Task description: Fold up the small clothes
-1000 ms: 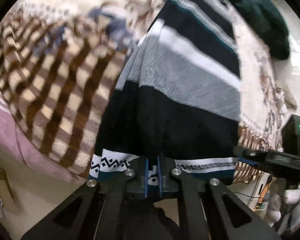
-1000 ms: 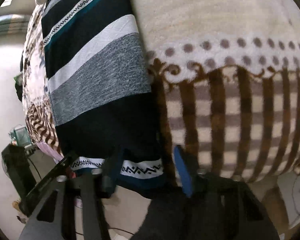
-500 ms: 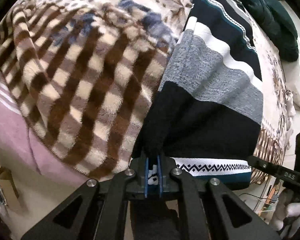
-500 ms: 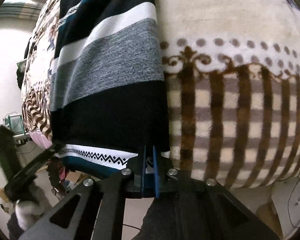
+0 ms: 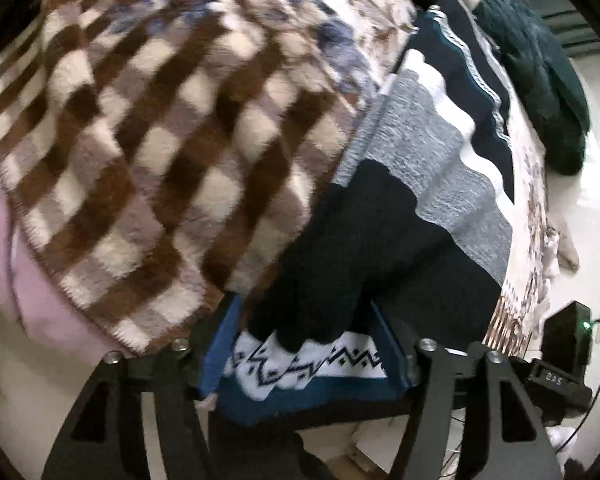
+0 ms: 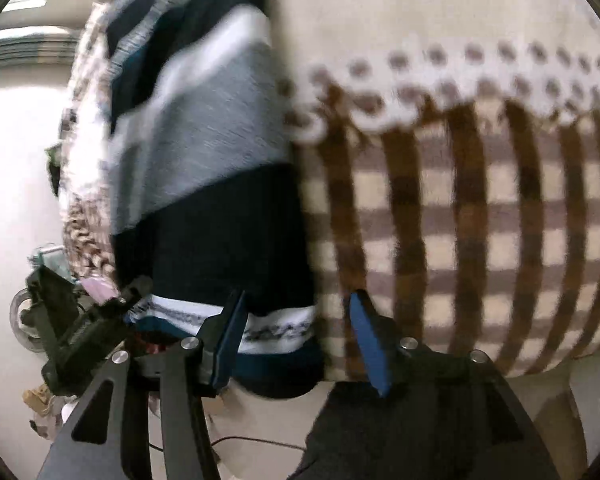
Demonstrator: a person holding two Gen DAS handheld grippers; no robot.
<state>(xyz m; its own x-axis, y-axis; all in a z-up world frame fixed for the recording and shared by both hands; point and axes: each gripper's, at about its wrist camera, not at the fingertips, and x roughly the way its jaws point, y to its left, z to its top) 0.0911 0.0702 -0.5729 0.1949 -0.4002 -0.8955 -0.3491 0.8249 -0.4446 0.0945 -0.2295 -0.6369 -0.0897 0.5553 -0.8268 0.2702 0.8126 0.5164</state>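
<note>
Left wrist view: blanket across upper left and centre; folded sweater on it, running from upper right down to bottom centre, its lower hem between the parted fingers of the left tongs; dark garment at upper right, behind the sweater. Right wrist view: sweater left of centre, blanket right; hem corner between the spread fingers of the right tongs; left tongs at lower left.

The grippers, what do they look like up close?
The left gripper and the right gripper both have black frames with cut-out holes, silver bolts and flat blue fingers. A white glove shows below them.
</note>
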